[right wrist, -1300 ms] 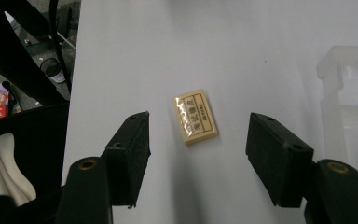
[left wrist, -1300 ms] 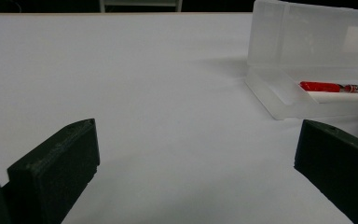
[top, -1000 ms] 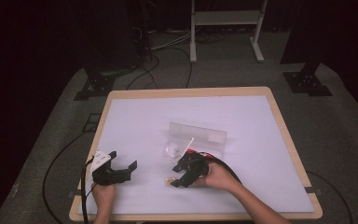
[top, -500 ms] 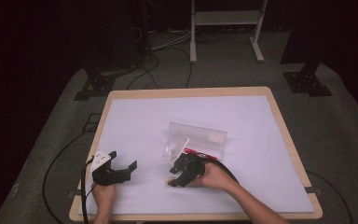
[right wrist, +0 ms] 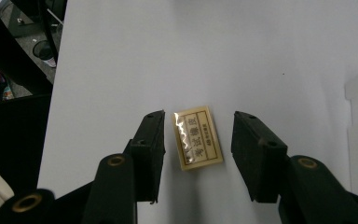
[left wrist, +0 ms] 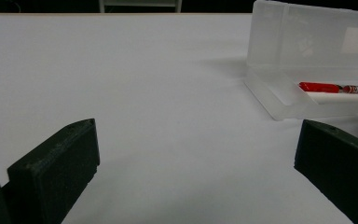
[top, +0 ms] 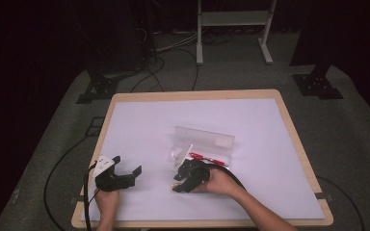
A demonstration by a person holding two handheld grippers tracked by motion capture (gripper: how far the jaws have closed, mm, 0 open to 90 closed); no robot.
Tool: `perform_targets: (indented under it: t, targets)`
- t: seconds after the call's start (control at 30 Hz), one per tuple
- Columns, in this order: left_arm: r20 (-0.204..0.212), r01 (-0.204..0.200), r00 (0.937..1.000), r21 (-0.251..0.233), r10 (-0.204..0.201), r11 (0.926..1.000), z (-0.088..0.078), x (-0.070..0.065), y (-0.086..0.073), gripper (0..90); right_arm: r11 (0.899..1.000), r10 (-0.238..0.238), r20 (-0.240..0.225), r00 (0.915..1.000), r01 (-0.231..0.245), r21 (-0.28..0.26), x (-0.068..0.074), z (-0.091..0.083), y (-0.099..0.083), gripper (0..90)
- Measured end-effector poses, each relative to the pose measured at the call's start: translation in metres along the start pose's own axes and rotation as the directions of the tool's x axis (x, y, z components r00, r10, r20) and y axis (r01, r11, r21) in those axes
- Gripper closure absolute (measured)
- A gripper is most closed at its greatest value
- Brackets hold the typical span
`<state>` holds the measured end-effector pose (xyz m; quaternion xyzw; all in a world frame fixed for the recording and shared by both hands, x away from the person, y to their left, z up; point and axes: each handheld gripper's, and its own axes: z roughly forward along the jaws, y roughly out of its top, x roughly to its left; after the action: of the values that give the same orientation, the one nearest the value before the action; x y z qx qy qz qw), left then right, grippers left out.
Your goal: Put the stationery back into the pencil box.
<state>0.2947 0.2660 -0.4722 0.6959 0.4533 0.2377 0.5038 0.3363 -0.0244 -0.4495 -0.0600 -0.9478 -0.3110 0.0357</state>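
Left gripper [top: 125, 172], lower left of the high view: resting on the table [top: 139, 120] in the person's left hand [top: 107, 202], jaws spread wide with nothing between them, aimed across bare white surface toward the case; judged parked, kept clear of the working area while the other hand acts. Eraser [right wrist: 198, 137], centre of the right gripper view: small cream block in a glossy wrapper with printed characters, lying flat on the table, long side running along the jaws so the narrow width faces the pads, which suits a pinch. Right gripper [right wrist: 198, 140], lower centre of the high view [top: 187, 174]: jaws straddle the eraser and have just been closing, a gap left on each side, pads not yet pressing; nothing grasped so far. Case [top: 207, 147], centre of the high view, just above the right gripper: clear plastic, lid stood open, tray facing the person, presumably left open to take the eraser. Pen [left wrist: 338, 87], red, lying lengthwise in the tray.
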Motion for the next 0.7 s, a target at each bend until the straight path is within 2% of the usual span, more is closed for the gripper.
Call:
perform_targets:
  t: [0.7]
  targets:
    - [0.002, 0.001, 1.0, 0.0, -0.001, 1.0, -0.0001, 0.0003, 0.0, 0.0, 1.0, -0.018, -0.005, 0.9998, 0.018, 0.018, 0.0001, 0.0047, 0.0004, 64.3]
